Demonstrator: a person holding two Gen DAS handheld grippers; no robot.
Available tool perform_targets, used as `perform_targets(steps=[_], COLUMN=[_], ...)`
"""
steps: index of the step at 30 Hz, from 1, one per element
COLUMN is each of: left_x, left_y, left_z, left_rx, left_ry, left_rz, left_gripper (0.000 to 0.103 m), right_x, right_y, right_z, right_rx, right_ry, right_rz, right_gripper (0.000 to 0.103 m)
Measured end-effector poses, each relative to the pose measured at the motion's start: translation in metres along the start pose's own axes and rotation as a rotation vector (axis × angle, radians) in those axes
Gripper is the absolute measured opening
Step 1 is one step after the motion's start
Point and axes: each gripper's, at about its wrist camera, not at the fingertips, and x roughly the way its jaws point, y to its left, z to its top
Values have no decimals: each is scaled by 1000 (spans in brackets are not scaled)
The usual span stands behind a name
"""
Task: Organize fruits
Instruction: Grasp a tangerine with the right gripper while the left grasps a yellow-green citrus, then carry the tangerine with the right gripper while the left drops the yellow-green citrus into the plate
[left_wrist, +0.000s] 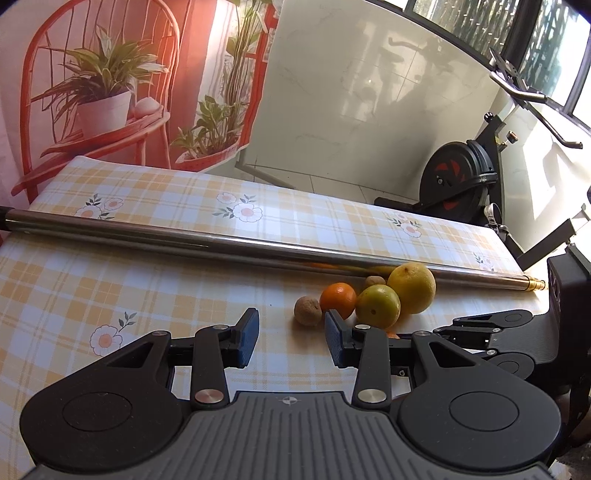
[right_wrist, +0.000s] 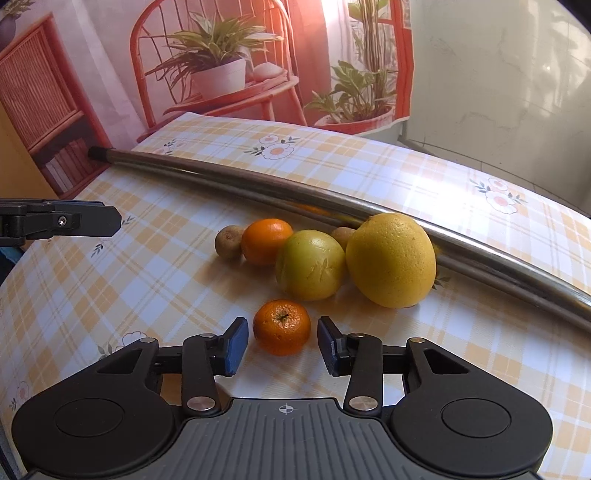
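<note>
Fruits lie together on the checked tablecloth: a big yellow citrus (right_wrist: 391, 260), a green-yellow one (right_wrist: 310, 264), an orange mandarin (right_wrist: 266, 240) and two small brown fruits (right_wrist: 228, 240) (right_wrist: 341, 236). A second mandarin (right_wrist: 282, 326) sits apart, between the open jaws of my right gripper (right_wrist: 282, 345), untouched by the pads. My left gripper (left_wrist: 290, 336) is open and empty, just short of a brown fruit (left_wrist: 307, 310) and the mandarin (left_wrist: 338, 300). The right gripper shows at the right in the left wrist view (left_wrist: 491, 325).
A long steel pole (right_wrist: 332, 201) lies across the table behind the fruits, touching the yellow citrus. The table (left_wrist: 147, 258) ends at a printed backdrop with a red chair. An exercise bike (left_wrist: 461, 177) stands beyond the right edge.
</note>
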Motion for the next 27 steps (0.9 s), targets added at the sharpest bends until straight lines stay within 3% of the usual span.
perform_targets(steps=[9,14,17,21,27], left_x=[35,50,63,77,88], left_y=[-33,-69,-87,-94,-90], left_z=[3,0,-2,-3,1], left_rx=[103,297,390,438,443], left_ry=[23,-21,-2,24,37], left_rz=[-77,-131,-156,-131,-97], left_gripper=[41,41,41,42,51], right_x=[-3,-21,-37,-55,-69], right_y=[-5,-17,-31,-49,-58], right_z=[-6,-20,-35,-53,-72], right_rx=[7,51,124,217,258], right_ry=[-5,-43,-88,-139,-187], right_rz=[13,-12,-27,-47,-76], right_gripper=[31,31,31,31,31])
